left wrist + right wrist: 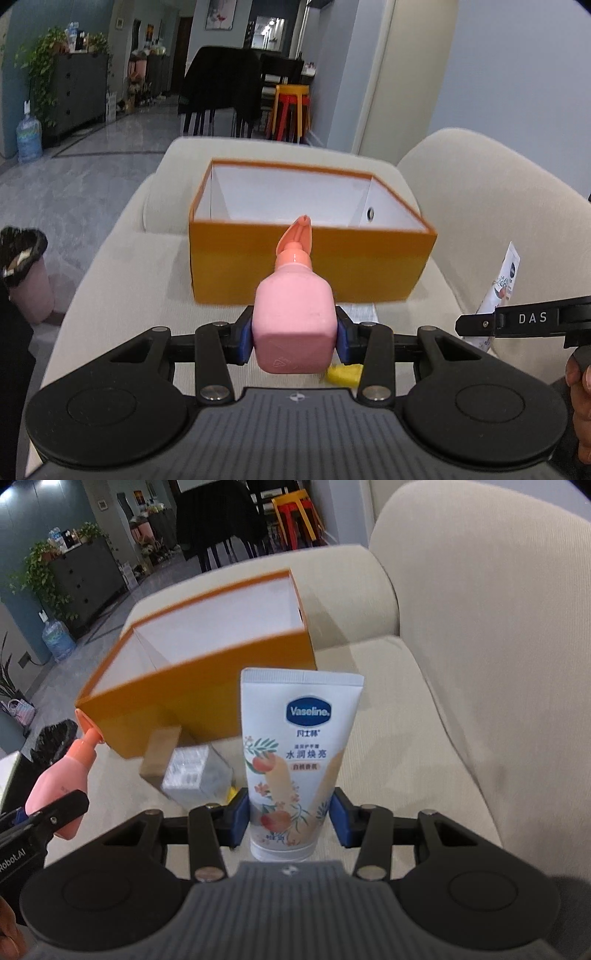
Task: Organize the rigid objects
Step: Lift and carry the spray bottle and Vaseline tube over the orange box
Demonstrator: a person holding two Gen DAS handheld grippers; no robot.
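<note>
My left gripper (294, 338) is shut on a pink pump bottle (294, 314), held above the sofa seat with its nozzle pointing at the open orange box (295, 269). The bottle also shows in the right wrist view (62, 779), at the left. My right gripper (288, 821) is shut on a white Vaseline tube (291, 746), held upright, right of and nearer than the orange box (177, 705). The tube also shows in the left wrist view (498, 291), at the right. The box's white inside looks empty.
A small clear-wrapped box (192, 775) and a brown box (160, 753) lie on the cream sofa seat (388, 720) in front of the orange box. A yellow item (345, 374) lies under my left gripper. Sofa backrest (480, 627) rises right. A lined bin (26, 273) stands on the floor left.
</note>
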